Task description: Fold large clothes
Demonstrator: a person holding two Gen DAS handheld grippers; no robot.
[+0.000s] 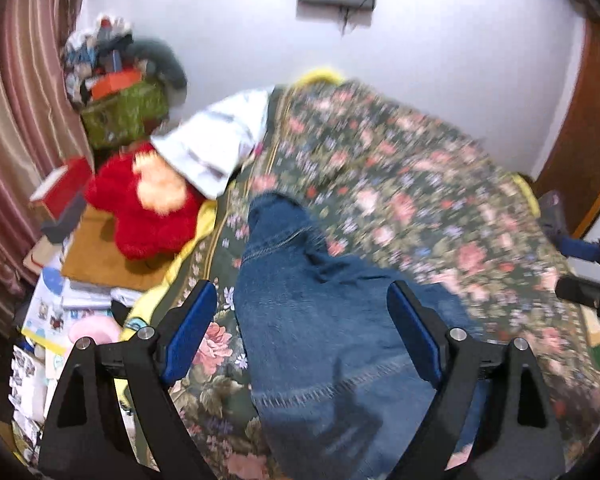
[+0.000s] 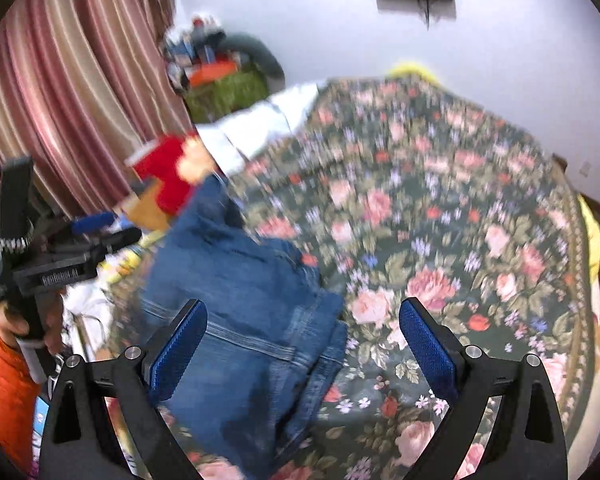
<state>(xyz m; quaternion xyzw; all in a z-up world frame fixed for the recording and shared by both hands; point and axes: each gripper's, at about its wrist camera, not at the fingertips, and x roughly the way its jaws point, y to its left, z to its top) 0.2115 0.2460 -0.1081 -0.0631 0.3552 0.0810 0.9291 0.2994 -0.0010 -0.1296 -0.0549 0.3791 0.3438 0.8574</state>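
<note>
Denim jeans lie on floral bedspread.

Both claws point downward with jaws spread wide and nothing gripped: the left claw and the right claw. A hand in an orange sleeve holds the left one's handle.

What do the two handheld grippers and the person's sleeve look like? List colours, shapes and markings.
Both the left gripper and right gripper have black, triangular cut-out finger frames with silver pivot bolts and blue textured pads. The left gripper's black body carries small pale lettering, too blurred to read. The sleeve is orange.
</note>
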